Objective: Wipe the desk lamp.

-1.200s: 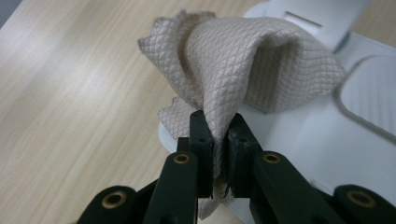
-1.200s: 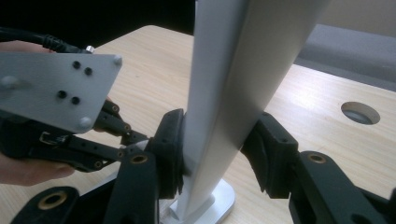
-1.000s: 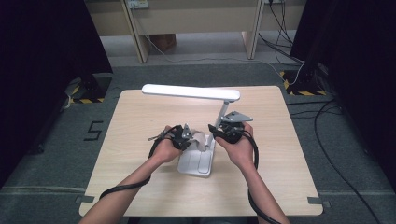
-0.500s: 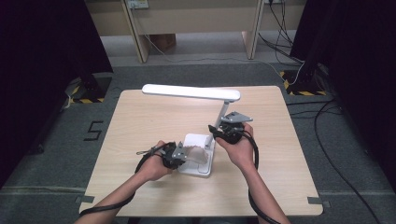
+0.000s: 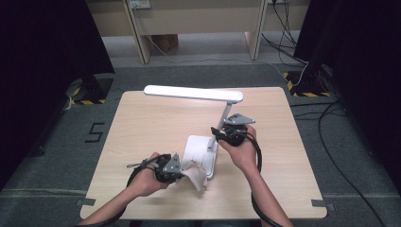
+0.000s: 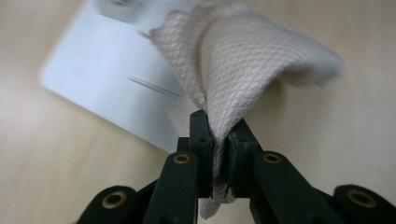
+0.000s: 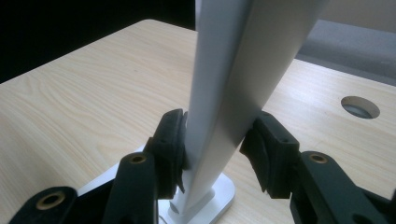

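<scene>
The work in hand looks like wiping down a white desk lamp (image 5: 203,151) with a cloth (image 5: 195,176), and it seems partway through, as a judgement: the cloth lies at the near left corner of the lamp's base (image 5: 201,153), half on the base and half on the tabletop (image 5: 142,127), so the base is being covered, while the upright stem (image 5: 222,119) and the long flat head (image 5: 193,92) carry no cloth and probably remain to be done

The left gripper (image 5: 182,171) sits near the front edge of the tabletop, left of the middle, its jaws pinched nearly together on a fold of the cloth – the left gripper view shows the fabric (image 6: 233,65) squeezed between the black fingers (image 6: 201,140) and billowing up beyond them. The right gripper (image 5: 218,135) stands about mid-table, right of centre, and clamps the stem; in the right gripper view the pads (image 7: 170,135) press on both faces of the slanting white bar (image 7: 233,93), holding the lamp steady

The cloth is a pale beige weave with a fine diamond pattern, soft and limp, creasing into loose humps. The lamp is smooth, matt white – a flat rounded-rectangle base, a thin flat stem, a slim bar head reaching toward the back left corner. The tabletop is light wood-grain laminate with a round cable hole (image 7: 360,107)
</scene>
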Demonstrator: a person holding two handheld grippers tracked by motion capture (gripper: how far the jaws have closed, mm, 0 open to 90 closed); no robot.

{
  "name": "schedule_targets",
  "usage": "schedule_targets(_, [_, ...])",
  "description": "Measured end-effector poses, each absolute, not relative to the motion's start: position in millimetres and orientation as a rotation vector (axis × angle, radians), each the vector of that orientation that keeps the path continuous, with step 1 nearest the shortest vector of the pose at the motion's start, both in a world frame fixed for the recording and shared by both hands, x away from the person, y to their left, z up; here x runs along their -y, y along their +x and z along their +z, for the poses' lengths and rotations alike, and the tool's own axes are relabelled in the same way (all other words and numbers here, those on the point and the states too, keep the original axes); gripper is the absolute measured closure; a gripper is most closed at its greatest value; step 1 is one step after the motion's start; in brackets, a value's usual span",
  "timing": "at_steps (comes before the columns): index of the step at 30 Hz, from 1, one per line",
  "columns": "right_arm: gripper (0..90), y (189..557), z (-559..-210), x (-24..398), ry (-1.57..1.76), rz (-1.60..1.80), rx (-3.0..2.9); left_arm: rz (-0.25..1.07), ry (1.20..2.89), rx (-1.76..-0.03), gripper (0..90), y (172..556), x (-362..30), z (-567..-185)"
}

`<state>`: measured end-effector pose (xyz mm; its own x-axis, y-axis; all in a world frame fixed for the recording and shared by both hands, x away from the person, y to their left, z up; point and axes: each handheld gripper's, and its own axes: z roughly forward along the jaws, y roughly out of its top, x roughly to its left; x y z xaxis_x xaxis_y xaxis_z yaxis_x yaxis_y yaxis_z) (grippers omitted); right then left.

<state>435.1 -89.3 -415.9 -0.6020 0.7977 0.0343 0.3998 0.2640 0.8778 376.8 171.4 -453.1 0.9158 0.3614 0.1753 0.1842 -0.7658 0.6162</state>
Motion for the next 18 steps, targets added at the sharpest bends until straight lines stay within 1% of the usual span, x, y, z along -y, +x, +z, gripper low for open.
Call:
schedule_targets(4, [57.2,434.8,-416.4,89.5,1.086,1.287,-2.121,0.499,2.397,-0.51,82.7,416.8,-161.0,-449.5])
schedule_targets(7, [57.2,435.0,-416.9,89.4,1.089,1.296,-2.122,0.532,2.384,-0.589,82.6,446.0,-151.4,-455.0])
schedule_targets(9, [57.1,435.3,-416.9,89.4,1.085,1.296,-2.123,0.525,2.389,-0.66,82.6,461.1,-147.1,-463.3])
schedule_targets(12, [57.2,435.4,-417.0,90.4,1.087,1.296,-2.121,0.525,2.411,-0.71,82.5,469.9,-143.0,-472.6])
schedule_targets(18, [57.4,435.9,-419.0,90.1,1.087,1.322,-2.114,0.503,2.482,-0.645,82.5,457.1,-145.8,-479.0])
